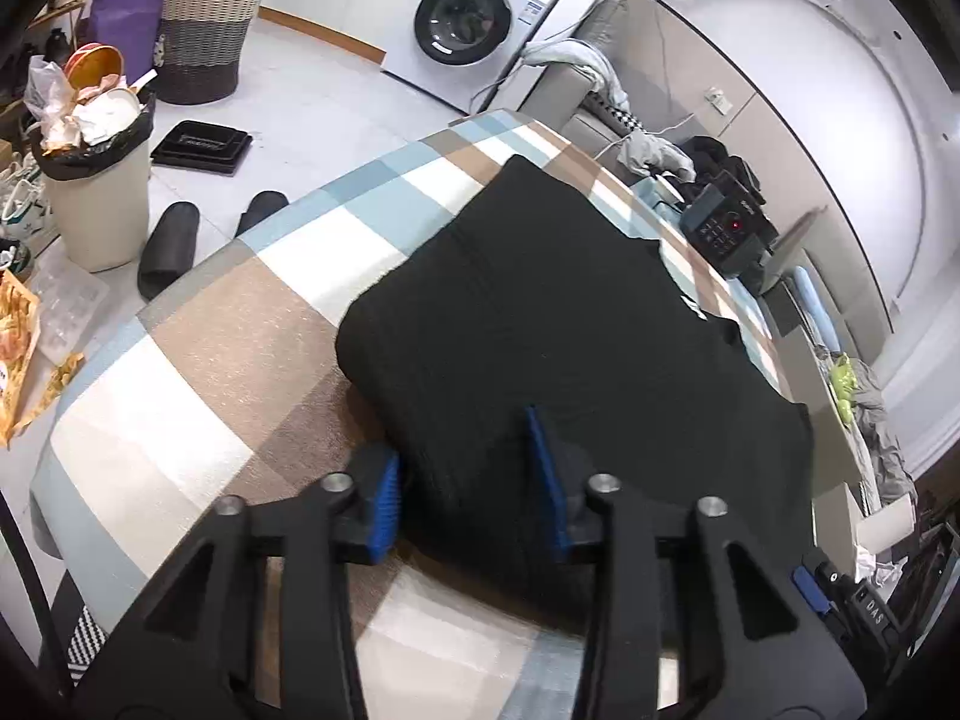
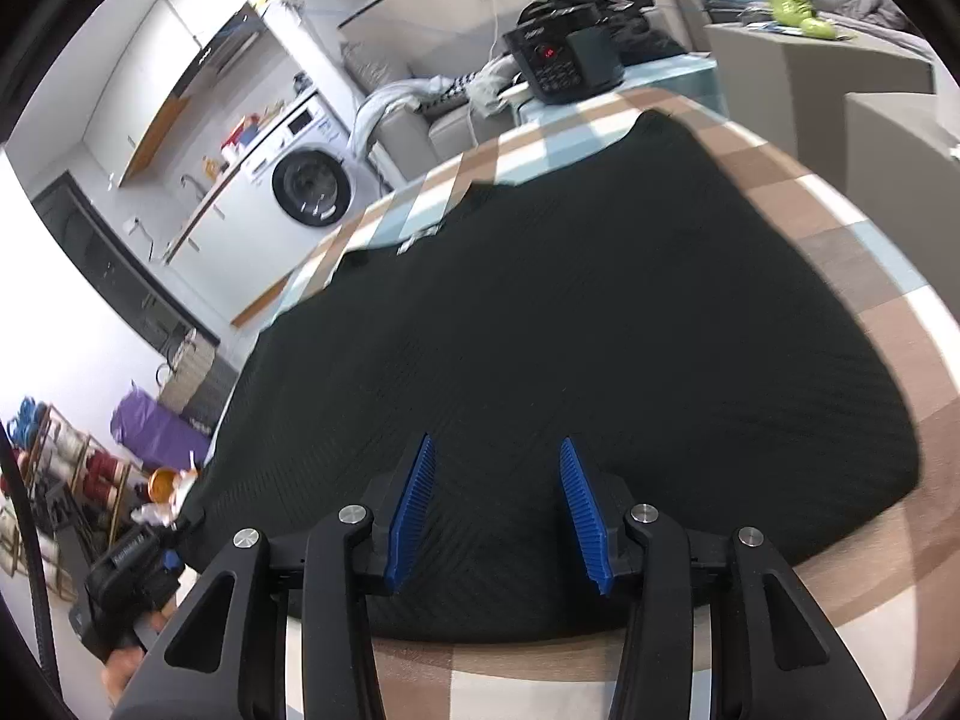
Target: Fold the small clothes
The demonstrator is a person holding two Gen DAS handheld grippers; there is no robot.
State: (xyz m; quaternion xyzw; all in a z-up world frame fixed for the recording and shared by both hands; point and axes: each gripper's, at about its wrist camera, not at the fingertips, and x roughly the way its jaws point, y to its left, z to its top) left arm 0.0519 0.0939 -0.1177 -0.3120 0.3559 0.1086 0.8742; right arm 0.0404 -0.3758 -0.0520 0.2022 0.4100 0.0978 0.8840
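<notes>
A black knitted garment (image 1: 540,324) lies folded flat on the checked tablecloth (image 1: 198,396). My left gripper (image 1: 462,441) sits low at the garment's near left corner, open. Its left blue pad (image 1: 384,504) is just outside the cloth edge, its right pad (image 1: 546,480) rests over the fabric, and neither pinches it. In the right wrist view the garment (image 2: 570,312) fills the middle of the table (image 2: 870,276). My right gripper (image 2: 495,444) hovers over the garment's near edge, open, with only flat cloth beneath its blue pads (image 2: 414,510). The left gripper's body (image 2: 129,570) shows at lower left, held in a hand.
A black device with a red light (image 1: 723,228) stands at the table's far edge. On the floor to the left are a full waste bin (image 1: 96,180), two black slippers (image 1: 171,246), a woven basket (image 1: 204,30) and a washing machine (image 1: 474,18). A sofa with clothes (image 2: 828,6) lies beyond.
</notes>
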